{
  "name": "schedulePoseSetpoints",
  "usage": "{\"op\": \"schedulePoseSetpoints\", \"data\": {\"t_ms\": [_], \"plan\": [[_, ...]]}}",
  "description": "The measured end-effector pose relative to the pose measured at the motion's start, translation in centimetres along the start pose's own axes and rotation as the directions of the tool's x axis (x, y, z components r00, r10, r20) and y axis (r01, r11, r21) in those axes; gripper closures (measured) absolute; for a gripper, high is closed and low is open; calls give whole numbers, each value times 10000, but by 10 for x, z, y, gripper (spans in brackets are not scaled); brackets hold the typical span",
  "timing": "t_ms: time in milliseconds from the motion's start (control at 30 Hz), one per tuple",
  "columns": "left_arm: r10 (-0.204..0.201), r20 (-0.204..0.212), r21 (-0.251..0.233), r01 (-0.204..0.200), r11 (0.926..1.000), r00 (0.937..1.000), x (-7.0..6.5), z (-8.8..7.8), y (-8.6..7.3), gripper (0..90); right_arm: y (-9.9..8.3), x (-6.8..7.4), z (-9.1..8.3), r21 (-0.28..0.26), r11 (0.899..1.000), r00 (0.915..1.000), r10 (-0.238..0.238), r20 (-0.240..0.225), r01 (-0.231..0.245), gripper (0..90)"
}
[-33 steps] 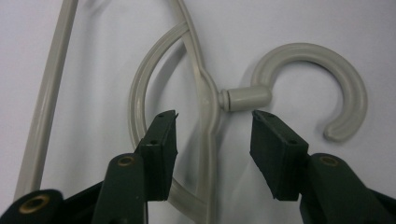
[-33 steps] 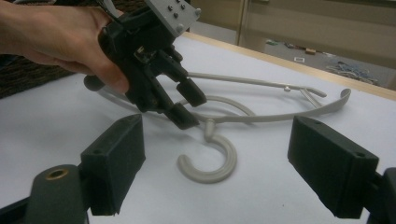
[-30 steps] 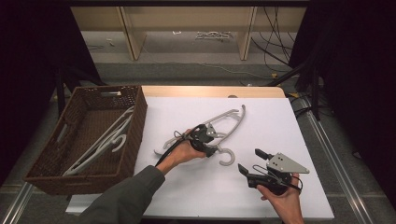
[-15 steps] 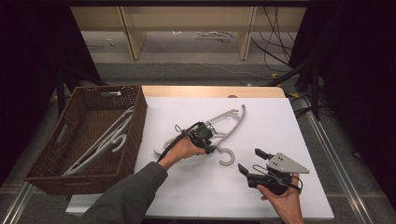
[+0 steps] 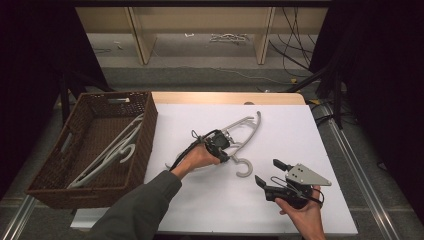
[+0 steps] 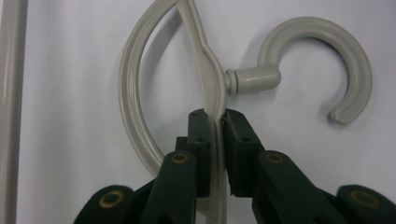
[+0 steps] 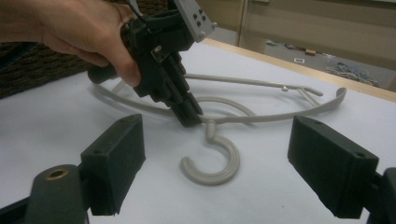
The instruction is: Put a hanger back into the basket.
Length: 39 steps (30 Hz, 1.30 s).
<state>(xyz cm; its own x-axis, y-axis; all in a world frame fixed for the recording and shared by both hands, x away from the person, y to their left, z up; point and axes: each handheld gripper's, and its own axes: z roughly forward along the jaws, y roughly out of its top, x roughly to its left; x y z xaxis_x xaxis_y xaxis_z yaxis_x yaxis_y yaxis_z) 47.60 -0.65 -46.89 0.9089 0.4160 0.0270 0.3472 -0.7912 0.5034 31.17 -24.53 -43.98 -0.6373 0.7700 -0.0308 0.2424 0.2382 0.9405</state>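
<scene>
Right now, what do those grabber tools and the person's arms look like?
Both are black tools with two blocky jaws each. The left gripper has brass-coloured rivets at its joints and a black cable trailing behind. The right gripper carries a grey three-cornered plate dotted with small holes. The left arm wears a grey-green long sleeve; the right hand shows no sleeve.

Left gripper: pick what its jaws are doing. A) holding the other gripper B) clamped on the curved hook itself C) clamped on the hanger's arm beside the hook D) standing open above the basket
C: the left gripper pinches the thin arm of the hanger just below the hook, whose curve lies free.
</scene>
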Motion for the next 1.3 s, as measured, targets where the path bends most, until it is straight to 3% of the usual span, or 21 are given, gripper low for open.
{"op": "schedulePoseSetpoints", "data": {"t_ms": [100, 200, 233, 267, 333, 367, 433, 467, 567, 667, 733, 767, 800, 833, 867, 967, 1000, 1033, 1167, 1300], "plan": [[-22, -78, -120, 21, 9999, 10000, 1, -1, -1, 818, -1, 1, 0, 71, 9998, 9997, 211, -133, -210, 199], [-147, -192, -576, 136, 9983, 9997, 6, -8, 0, 818, 0, 0, 0, 29, 10000, 10000, 40, -36, -40, 199], [-308, -119, -764, 298, 9966, 9995, 7, -11, 1, 819, -1, 1, 1, 16, 9998, 9997, 193, -163, -192, 199], [-451, -77, -972, 442, 9943, 9990, 8, -14, 2, 819, -1, -1, 1, -118, 9999, 10000, 0, -37, 0, 199], [-516, -80, -1141, 503, 9922, 9986, 13, -23, 4, 820, -1, 0, 1, -49, 9998, 9997, 195, -124, -196, 199], [-566, -103, -1241, 548, 9907, 9983, 16, -27, 4, 820, -1, -1, 2, -149, 9999, 10000, -4, -7, 4, 199], [-934, 23, -1595, 926, 9828, 9956, 21, -33, 3, 821, -1, 0, 1, 67, 9999, 9999, 108, -86, -107, 199], [-822, 75, -1533, 824, 9847, 9966, 25, -38, 2, 821, -1, 1, 1, -19, 9998, 9997, 196, -167, -196, 200], [-1106, 212, -1777, 1126, 9776, 9936, 31, -46, 0, 822, -1, 0, 1, 83, 9998, 9997, 192, -136, -191, 199], [-1650, 483, -2287, 1718, 9582, 9851, 35, -52, -2, 822, -1, 0, 2, -87, 9999, 9999, 125, -104, -126, 200], [-1819, 506, -2445, 1888, 9511, 9820, 38, -56, -3, 822, -1, 0, 1, 66, 9998, 9998, 186, -116, -185, 199], [-2054, 586, -2673, 2136, 9396, 9769, 38, -58, -3, 822, -1, 0, 1, 45, 9998, 9998, 177, -109, -176, 199], [-2160, 673, -2795, 2262, 9331, 9741, 39, -60, -3, 822, -1, 0, 1, 41, 9998, 9997, 191, -128, -191, 199], [-2352, 857, -3015, 2502, 9201, 9682, 39, -60, -3, 822, -1, 0, 1, 43, 9999, 9999, 157, -63, -157, 199], [-2454, 885, -3077, 2608, 9150, 9654, 39, -62, -2, 822, -1, -1, 2, -35, 10000, 10000, 52, -60, -52, 199], [-2389, 850, -3195, 2536, 9130, 9673, 39, -72, 1, 822, -1, 0, 1, 37, 9998, 9997, 211, -112, -210, 199], [-2392, 909, -3265, 2559, 9099, 9667, 39, -75, 2, 822, -1, 0, 2, 7, 9999, 9999, 141, -76, -141, 199], [-2503, 1019, -3393, 2701, 9010, 9628, 39, -78, 2, 822, -1, 0, 1, 93, 9998, 9998, 163, -61, -162, 199], [-2326, 996, -3582, 2530, 8987, 9675, 39, -92, 7, 821, -1, 0, 2, 5, 9999, 9998, 154, -88, -154, 199], [-2344, 1119, -3812, 2595, 8873, 9657, 39, -104, 12, 822, 0, 0, 2, -43, 10000, 10000, 62, -36, -62, 199]]}}
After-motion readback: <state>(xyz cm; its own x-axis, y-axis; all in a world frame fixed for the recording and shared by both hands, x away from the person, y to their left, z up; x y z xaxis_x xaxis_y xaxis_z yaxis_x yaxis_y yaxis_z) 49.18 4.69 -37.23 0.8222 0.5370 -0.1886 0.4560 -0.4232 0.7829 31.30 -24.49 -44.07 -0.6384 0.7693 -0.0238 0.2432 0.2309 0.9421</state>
